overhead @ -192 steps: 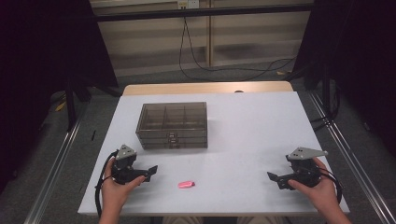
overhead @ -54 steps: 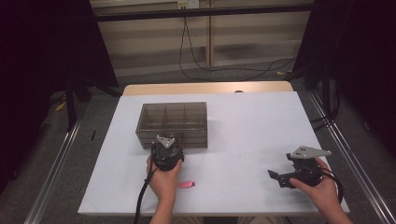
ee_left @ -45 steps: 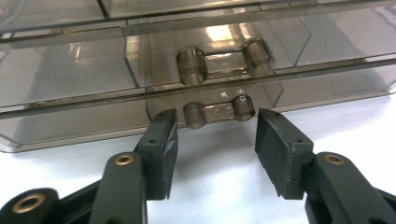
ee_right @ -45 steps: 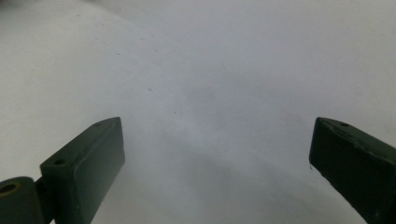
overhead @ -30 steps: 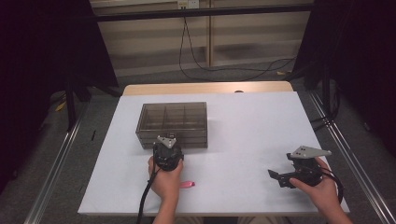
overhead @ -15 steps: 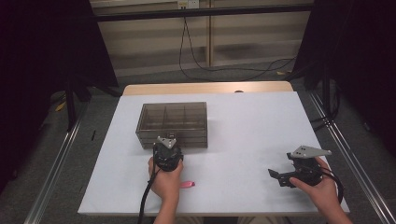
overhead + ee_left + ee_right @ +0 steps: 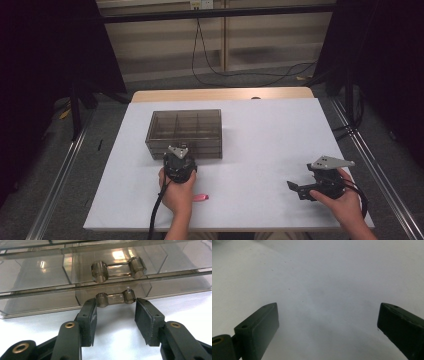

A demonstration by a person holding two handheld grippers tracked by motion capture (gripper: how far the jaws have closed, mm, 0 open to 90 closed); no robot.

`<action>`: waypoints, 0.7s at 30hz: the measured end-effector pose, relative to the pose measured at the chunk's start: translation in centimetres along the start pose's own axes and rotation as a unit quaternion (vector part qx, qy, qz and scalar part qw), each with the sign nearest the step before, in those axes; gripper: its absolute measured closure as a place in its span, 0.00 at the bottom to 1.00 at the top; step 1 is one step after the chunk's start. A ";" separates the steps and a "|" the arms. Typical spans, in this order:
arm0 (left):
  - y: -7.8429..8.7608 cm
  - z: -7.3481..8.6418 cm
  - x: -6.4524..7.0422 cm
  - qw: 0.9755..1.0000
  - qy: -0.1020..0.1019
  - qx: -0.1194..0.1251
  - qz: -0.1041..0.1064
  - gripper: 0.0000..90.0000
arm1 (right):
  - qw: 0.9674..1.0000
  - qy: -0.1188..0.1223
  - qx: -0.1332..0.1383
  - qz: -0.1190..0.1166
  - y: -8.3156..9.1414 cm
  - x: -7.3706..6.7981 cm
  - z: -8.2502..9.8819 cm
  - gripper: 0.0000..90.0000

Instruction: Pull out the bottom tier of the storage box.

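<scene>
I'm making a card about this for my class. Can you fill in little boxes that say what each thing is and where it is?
box: smoky clear drawer box at the back left of the white table
lower handle: between the left gripper jaws, which reach its two ends
upper handle: untouched
right gripper: open above bare table
pink thing: lying beside the left hand

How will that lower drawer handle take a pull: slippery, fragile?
Lower drawer handle is glossy clear plastic, so probably slippery for the left gripper. It looks thin on two small posts, possibly fragile. The drawer box seems light and may slide.
</scene>
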State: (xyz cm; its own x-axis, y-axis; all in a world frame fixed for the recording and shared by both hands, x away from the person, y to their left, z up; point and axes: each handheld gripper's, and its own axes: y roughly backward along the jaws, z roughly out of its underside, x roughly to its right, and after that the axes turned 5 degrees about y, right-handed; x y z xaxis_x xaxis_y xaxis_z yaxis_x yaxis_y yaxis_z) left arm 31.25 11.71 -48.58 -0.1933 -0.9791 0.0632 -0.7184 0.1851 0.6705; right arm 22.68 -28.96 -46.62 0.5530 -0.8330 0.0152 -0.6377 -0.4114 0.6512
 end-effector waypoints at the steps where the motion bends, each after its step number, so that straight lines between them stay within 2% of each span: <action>1: 0.0 0.0 0.0 1.000 0.001 0.000 0.000 0.61 | 1.000 0.000 0.000 0.001 0.0 0.0 0.0 0.04; 5: 0.0 0.0 0.0 1.000 0.007 -0.003 0.001 0.62 | 1.000 0.002 -0.001 0.000 0.0 0.0 0.0 0.04; 21: 0.3 0.0 0.0 1.000 0.011 -0.009 0.005 0.63 | 1.000 0.002 0.000 0.001 0.0 0.0 0.0 0.04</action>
State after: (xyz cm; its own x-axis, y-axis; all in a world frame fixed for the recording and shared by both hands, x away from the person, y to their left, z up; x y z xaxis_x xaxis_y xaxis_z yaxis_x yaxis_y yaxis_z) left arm 31.01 11.74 -48.40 -0.1855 -0.9788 0.0871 -0.7046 0.1943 0.6824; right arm 22.71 -28.93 -46.61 0.5534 -0.8327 0.0195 -0.6395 -0.4098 0.6505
